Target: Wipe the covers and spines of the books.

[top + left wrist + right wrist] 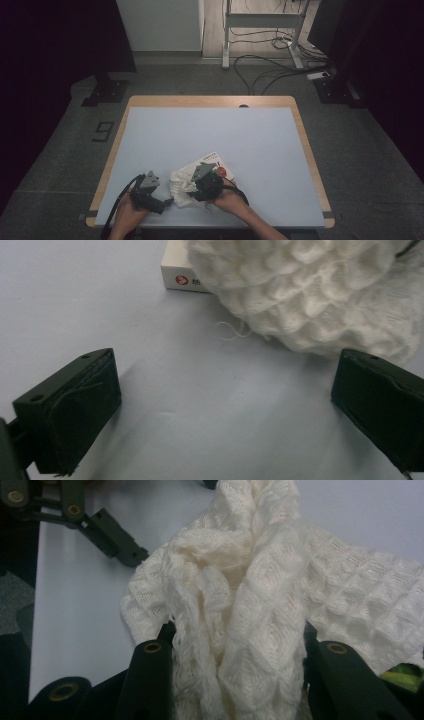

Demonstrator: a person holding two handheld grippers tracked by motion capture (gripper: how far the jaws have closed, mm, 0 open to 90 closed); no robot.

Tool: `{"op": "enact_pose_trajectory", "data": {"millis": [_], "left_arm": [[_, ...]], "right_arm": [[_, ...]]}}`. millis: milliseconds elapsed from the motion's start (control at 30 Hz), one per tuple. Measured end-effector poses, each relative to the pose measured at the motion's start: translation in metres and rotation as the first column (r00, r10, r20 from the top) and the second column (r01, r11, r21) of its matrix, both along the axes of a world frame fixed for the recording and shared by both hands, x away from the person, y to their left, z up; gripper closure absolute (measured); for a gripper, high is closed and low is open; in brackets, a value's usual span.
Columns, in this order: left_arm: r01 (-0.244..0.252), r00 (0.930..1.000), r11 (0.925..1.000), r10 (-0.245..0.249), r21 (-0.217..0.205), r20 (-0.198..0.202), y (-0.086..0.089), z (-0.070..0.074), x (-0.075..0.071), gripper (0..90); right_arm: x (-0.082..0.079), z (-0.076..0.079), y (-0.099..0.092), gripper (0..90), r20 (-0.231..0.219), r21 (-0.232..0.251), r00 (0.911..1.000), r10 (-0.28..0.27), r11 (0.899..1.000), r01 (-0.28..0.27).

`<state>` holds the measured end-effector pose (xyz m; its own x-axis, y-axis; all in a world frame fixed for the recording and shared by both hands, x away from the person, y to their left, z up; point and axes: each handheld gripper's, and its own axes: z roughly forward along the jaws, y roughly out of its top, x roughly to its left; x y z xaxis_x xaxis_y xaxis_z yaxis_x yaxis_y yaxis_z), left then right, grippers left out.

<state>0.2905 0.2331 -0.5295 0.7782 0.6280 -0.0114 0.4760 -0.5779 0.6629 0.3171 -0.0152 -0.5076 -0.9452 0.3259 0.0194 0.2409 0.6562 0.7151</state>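
The white knitted cloth (182,187) lies bunched at the near edge of the table (260,145), partly over a small white box (212,162), so the handling looks barely begun. The right gripper (202,187) is clamped on a gathered fold of the cloth, while the left gripper (167,202) rests just beside the cloth with its jaws apart and nothing between them. Spreading or folding the cloth still seems to lie ahead.

Pale blue table (260,150), white box (212,161) — red mark, perhaps a logo
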Motion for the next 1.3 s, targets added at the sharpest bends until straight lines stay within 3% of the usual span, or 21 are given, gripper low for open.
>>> {"op": "enact_pose_trajectory", "data": {"millis": [400,700,1300], "left_arm": [[0.001,1.0,1.0,-0.001,0.003,0.001,0.0,0.0,0.0,0.0],[-0.001,1.0,1.0,0.001,0.001,0.0,0.0,0.0,0.0,0.0],[-0.001,1.0,1.0,0.001,0.0,0.0,0.0,0.0,0.0,0.0]], "right_arm": [[0.017,0.001,0.011,59.3,-0.003,-0.005,0.9999,-0.014,1.0,0.014],[0.022,0.0,0.012,59.6,-0.005,-0.002,0.9998,-0.017,1.0,0.017],[0.034,-0.001,-0.009,60.0,-0.011,0.005,0.9972,-0.074,0.997,0.074]]}}
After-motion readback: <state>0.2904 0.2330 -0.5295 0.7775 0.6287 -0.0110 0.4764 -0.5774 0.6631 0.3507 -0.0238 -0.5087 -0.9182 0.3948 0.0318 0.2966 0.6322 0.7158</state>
